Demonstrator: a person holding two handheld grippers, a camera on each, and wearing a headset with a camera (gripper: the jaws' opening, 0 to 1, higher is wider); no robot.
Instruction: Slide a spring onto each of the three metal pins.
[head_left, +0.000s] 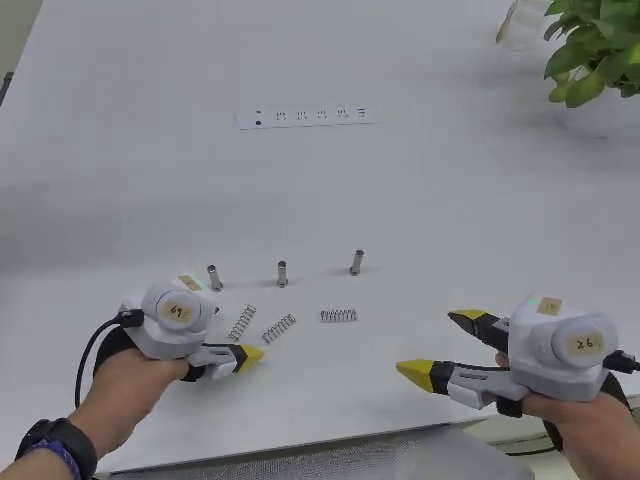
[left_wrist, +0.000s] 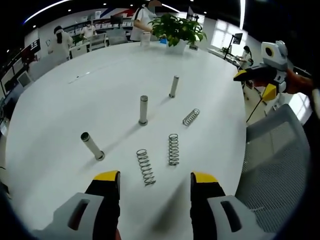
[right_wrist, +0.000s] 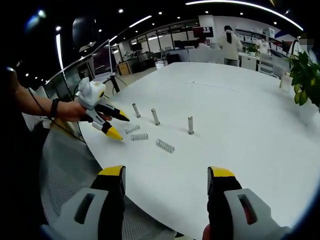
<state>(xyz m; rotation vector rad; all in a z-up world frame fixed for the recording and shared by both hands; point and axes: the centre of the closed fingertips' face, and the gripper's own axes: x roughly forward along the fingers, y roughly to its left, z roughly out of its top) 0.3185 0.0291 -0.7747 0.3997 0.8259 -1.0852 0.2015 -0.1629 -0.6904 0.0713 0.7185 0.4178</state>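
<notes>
- The white tabletop (head_left: 420, 200) carries a row of three pins. These are the left silver metal pin (head_left: 214, 277), the middle silver metal pin (head_left: 282, 273) and the right silver metal pin (head_left: 357, 262). Each stands on end, apart from its neighbours.
- All three springs lie flat on the tabletop, off the pins and on the person's side of the row.
- The left coiled steel spring (head_left: 242, 322) and the middle coiled steel spring (head_left: 279, 327) lie slanted, close side by side without touching.
- The right coiled steel spring (head_left: 338, 316) lies crosswise a little apart from them, in front of the gap between the middle and right pins.
- The left hand-held gripper (head_left: 240, 355) has a white body and black jaws with yellow tips. It is held low at the near left, with its tips just beside the left and middle springs and touching neither.
- In the left gripper view its jaws stand spread wide with nothing between them, and those two springs lie just ahead of the tips.
- The right hand-held gripper (head_left: 440, 343), of the same build, is at the near right edge of the tabletop, well apart from the springs. Its jaws are spread, hold nothing and point leftward.
- A white power strip (head_left: 308, 117) lies flat farther back.
- A green leafy plant (head_left: 595, 50) stands at the far right corner.
</notes>
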